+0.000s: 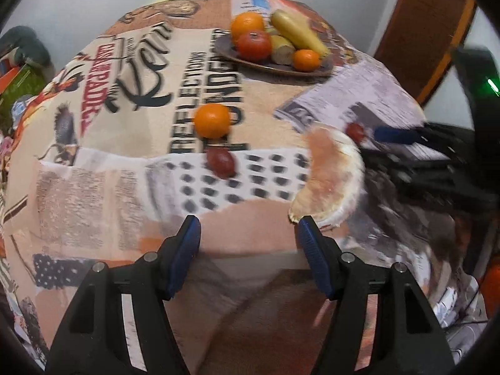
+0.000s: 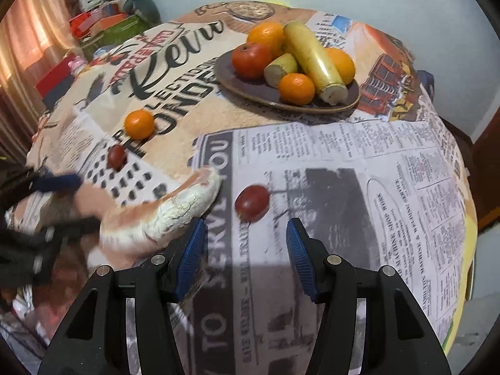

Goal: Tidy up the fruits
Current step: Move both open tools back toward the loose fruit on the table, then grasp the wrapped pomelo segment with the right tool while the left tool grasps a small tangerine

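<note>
A dark plate at the table's far side holds oranges, a red round fruit and yellow banana pieces; the same plate appears in the left wrist view. Loose on the printed cloth lie an orange, a small dark red fruit, a large pale pink citrus segment and another red fruit. My left gripper is open and holds nothing, with the segment just past its right fingertip. My right gripper is open, with that red fruit just ahead of its tips.
The round table drops off on all sides under the newspaper-print cloth. Boxes and clutter stand beyond its far left edge beside a curtain. A brown wooden panel rises at the far right.
</note>
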`<act>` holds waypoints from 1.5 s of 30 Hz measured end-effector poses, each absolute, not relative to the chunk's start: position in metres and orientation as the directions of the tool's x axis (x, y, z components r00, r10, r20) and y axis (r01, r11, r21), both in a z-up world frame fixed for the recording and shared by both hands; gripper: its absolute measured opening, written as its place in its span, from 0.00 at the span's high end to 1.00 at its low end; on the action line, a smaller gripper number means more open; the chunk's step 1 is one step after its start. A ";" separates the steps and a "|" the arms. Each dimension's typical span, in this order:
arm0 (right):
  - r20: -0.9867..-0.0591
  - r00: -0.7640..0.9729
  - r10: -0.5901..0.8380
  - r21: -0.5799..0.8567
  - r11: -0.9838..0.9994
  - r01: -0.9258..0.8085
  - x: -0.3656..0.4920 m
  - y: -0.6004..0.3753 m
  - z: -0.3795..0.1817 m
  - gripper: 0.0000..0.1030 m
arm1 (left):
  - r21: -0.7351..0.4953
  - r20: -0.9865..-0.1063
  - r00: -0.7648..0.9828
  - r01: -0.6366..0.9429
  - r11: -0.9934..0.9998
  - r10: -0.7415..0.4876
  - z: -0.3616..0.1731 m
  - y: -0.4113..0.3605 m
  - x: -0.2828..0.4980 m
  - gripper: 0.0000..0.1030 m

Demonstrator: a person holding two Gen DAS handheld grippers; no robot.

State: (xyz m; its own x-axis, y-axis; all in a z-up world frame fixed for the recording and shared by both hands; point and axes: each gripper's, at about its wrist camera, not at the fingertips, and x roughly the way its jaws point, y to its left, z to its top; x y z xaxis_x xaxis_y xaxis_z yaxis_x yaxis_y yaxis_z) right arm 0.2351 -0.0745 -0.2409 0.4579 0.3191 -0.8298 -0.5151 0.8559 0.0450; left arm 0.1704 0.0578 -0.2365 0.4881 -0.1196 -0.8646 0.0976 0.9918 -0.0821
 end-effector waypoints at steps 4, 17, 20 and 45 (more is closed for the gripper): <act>-0.832 0.453 0.319 0.063 0.867 -0.495 0.243 -0.076 -0.240 0.50 | -0.102 -0.858 0.491 0.124 0.987 -0.150 -0.235 0.044 0.171 0.37; -0.798 0.445 0.406 0.136 0.841 -0.523 0.213 -0.074 -0.219 0.50 | -0.115 -0.807 0.581 0.023 0.993 -0.107 -0.210 0.084 0.160 0.37; -0.807 0.407 0.428 0.162 0.823 -0.545 0.210 -0.059 -0.225 0.50 | -0.100 -0.796 0.601 -0.008 0.995 -0.075 -0.206 0.101 0.153 0.37; -0.822 0.398 0.409 0.124 0.808 -0.576 0.234 -0.011 -0.244 0.62 | -0.117 -0.783 0.619 -0.054 0.992 -0.059 -0.204 0.126 0.155 0.37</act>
State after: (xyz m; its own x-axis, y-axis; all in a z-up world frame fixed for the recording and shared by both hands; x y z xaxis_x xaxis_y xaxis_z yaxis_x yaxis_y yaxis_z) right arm 0.2337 -0.0110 -0.2442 0.3975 0.4087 -0.8216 -0.5757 0.8083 0.1235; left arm 0.1548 0.1258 -0.2037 0.6193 -0.0591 -0.7829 -0.0537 0.9916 -0.1173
